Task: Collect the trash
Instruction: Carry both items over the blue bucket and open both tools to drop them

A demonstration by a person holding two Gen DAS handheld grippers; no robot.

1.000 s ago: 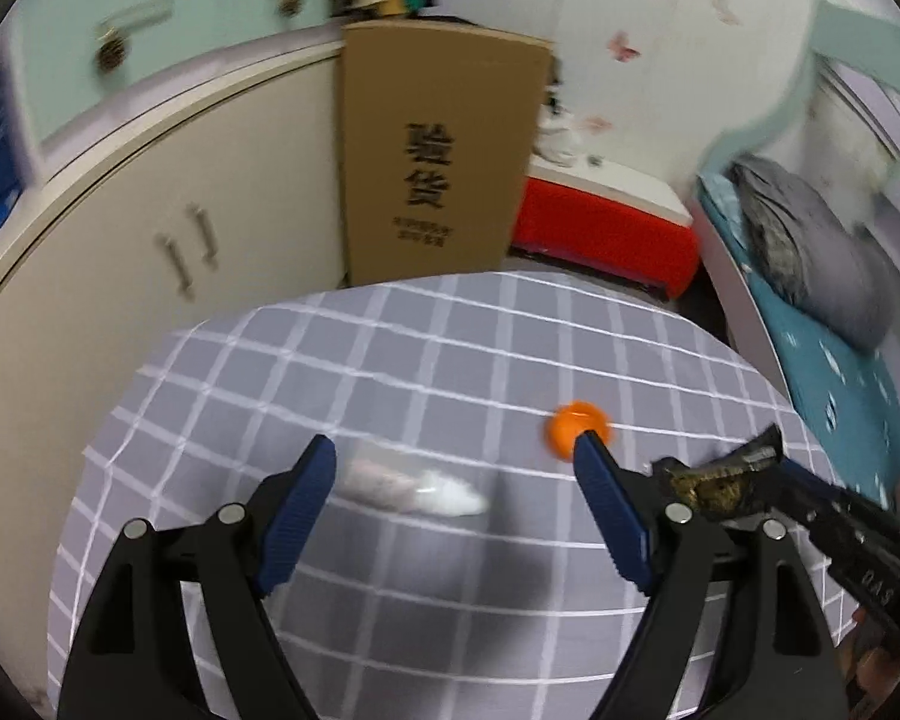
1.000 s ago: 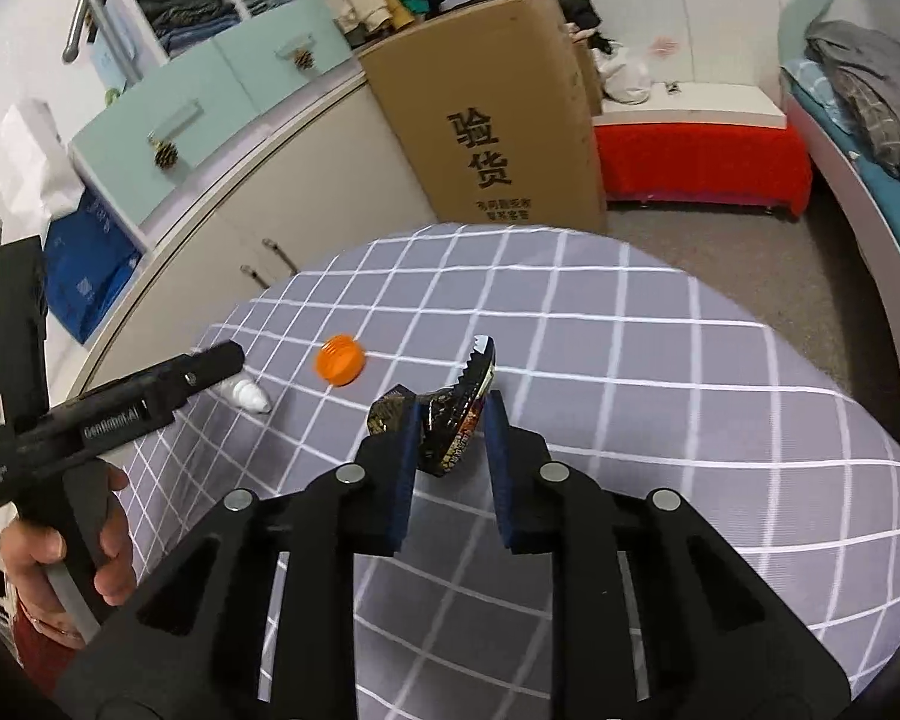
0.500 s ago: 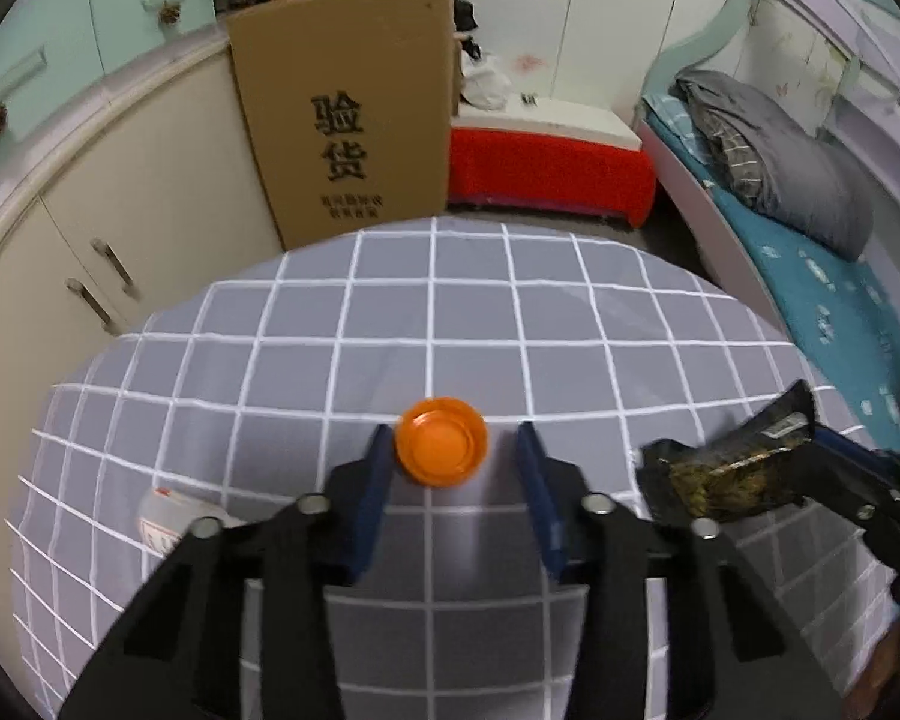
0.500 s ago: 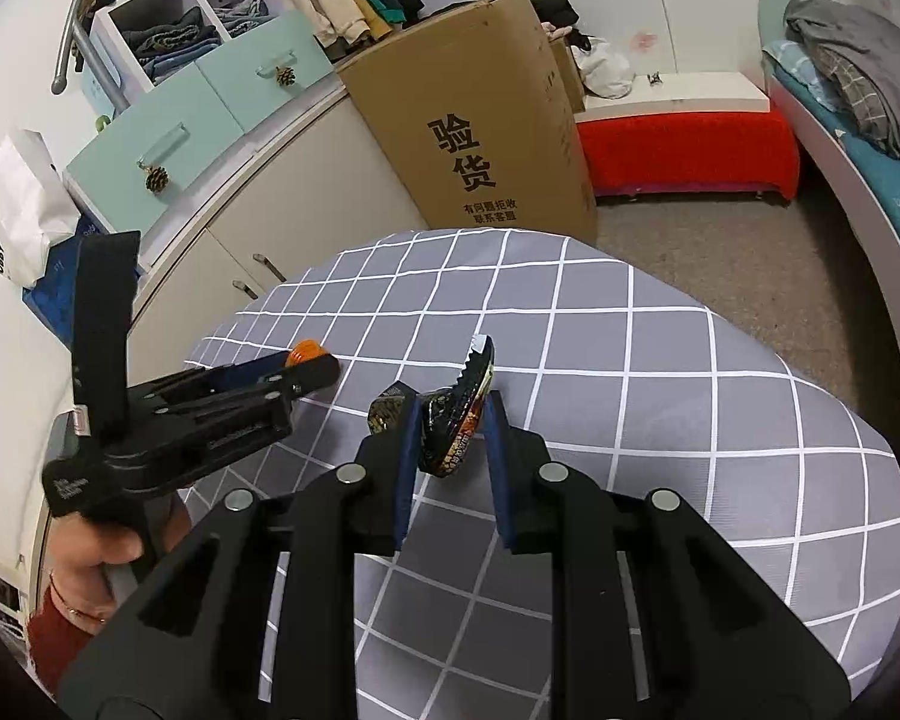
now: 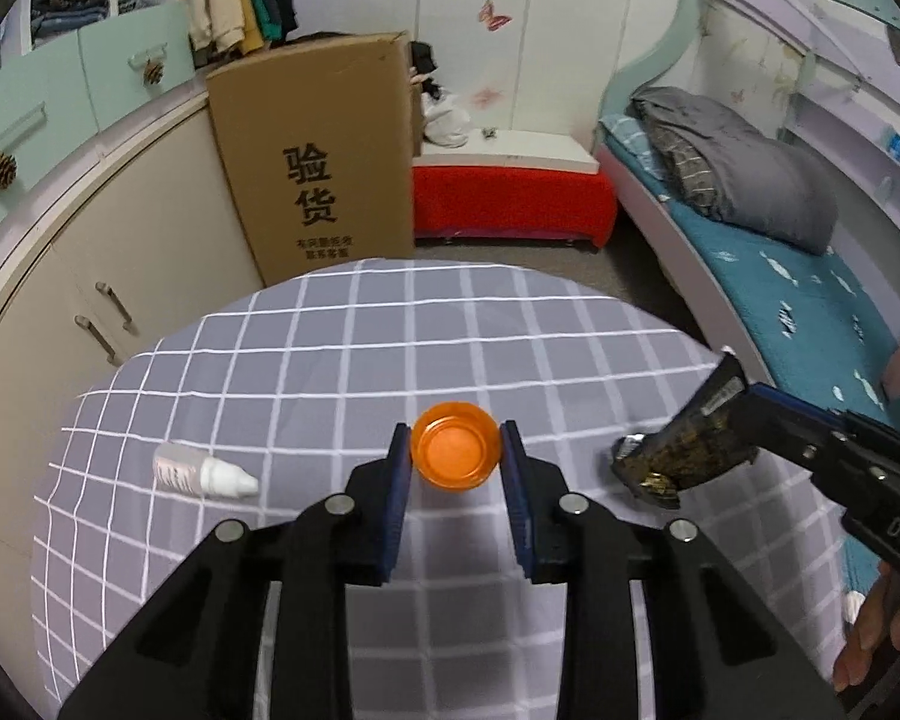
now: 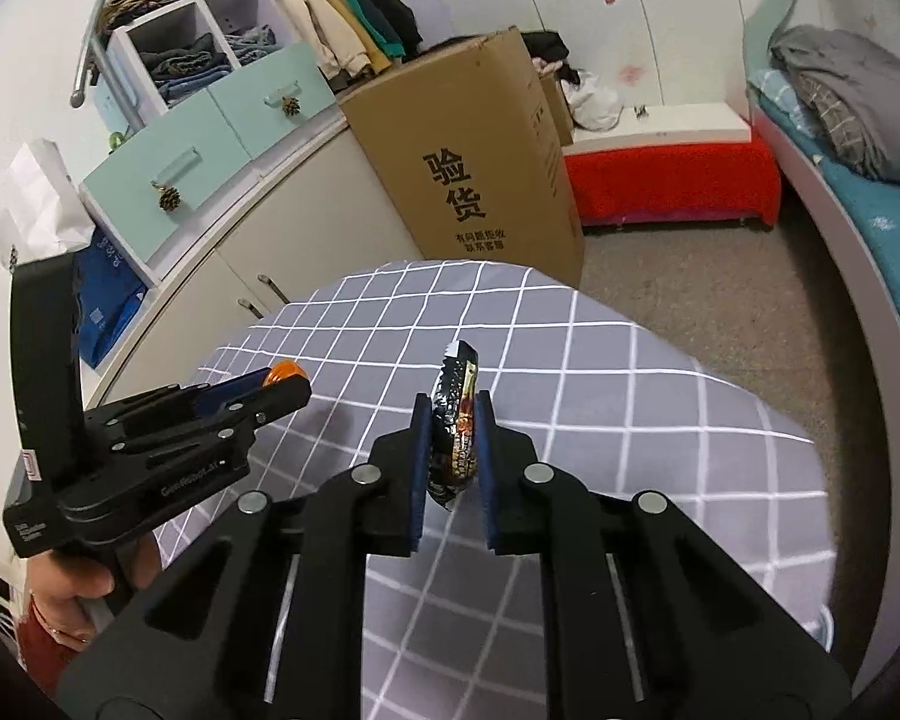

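A: Left wrist view first. Any writing?

B: The cardboard box [image 5: 318, 180] at the far edge of the surface [image 5: 390, 336] carries big black characters, 验货, with two smaller lines under them too fine to read. The right gripper [image 5: 744, 414] coming in from the right shows "DAS" on its body.

A: And the trash?

B: The left gripper [image 5: 456, 450] has its jaws pinching an orange bottle cap [image 5: 456, 447]. A second ago they stood wide over a small white dropper bottle [image 5: 201, 474]; they closed in on the cap, and the bottle now lies on the checked cloth to the left. The dark snack wrapper [image 5: 684, 450] is clamped in the right gripper, near the cap's right.

A: Right wrist view?

B: Same 验货 on the box [image 6: 474, 180]. The left gripper [image 6: 282, 384] reads "GenRobot.ai", roughly. The right gripper [image 6: 453, 420] pinches the wrapper [image 6: 456, 420] upright; its jaws have just been closing, squeezing it thinner than before. The cap [image 6: 285, 372] peeks orange at the left jaws' tip.
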